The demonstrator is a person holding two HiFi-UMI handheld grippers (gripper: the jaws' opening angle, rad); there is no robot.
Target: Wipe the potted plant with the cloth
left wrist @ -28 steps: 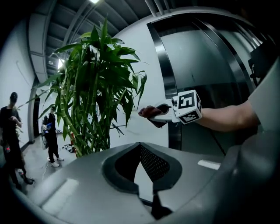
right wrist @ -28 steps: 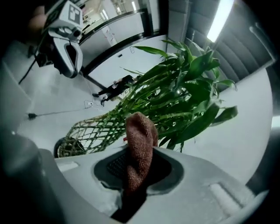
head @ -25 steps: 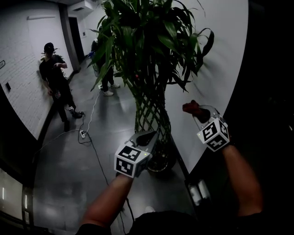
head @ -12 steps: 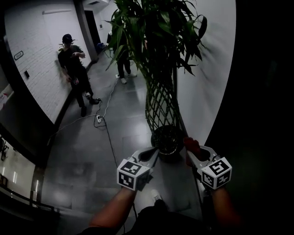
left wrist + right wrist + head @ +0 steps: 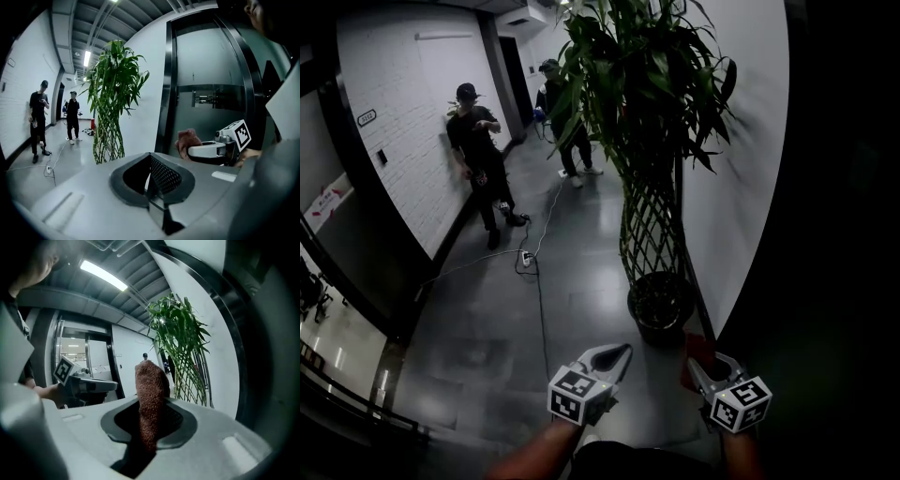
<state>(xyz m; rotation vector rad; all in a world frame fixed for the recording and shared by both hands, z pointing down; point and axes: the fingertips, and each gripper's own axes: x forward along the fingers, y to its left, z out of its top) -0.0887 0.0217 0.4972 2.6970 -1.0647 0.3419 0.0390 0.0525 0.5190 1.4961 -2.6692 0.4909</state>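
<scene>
A tall potted plant [image 5: 649, 94] with a braided green stem lattice stands in a dark round pot [image 5: 661, 305] against the white wall. It also shows in the left gripper view as the plant [image 5: 112, 93] and in the right gripper view as the plant [image 5: 180, 341]. My right gripper [image 5: 701, 361] is shut on a reddish-brown cloth [image 5: 151, 404], low and just in front of the pot. The cloth [image 5: 187, 140] sticks out of its jaws. My left gripper [image 5: 622, 353] is shut with nothing in it, level with the right one and a little to its left.
Two people [image 5: 478, 141] stand down the corridor by the white brick wall. A white cable with a power strip [image 5: 525, 258] runs across the glossy grey floor. A dark doorframe [image 5: 168, 84] and glass panel lie to the right of the plant.
Both grippers have dropped from stem height to low in front of the pot and drawn back from the plant. The right gripper has rolled, still holding the cloth. The view has backed away.
</scene>
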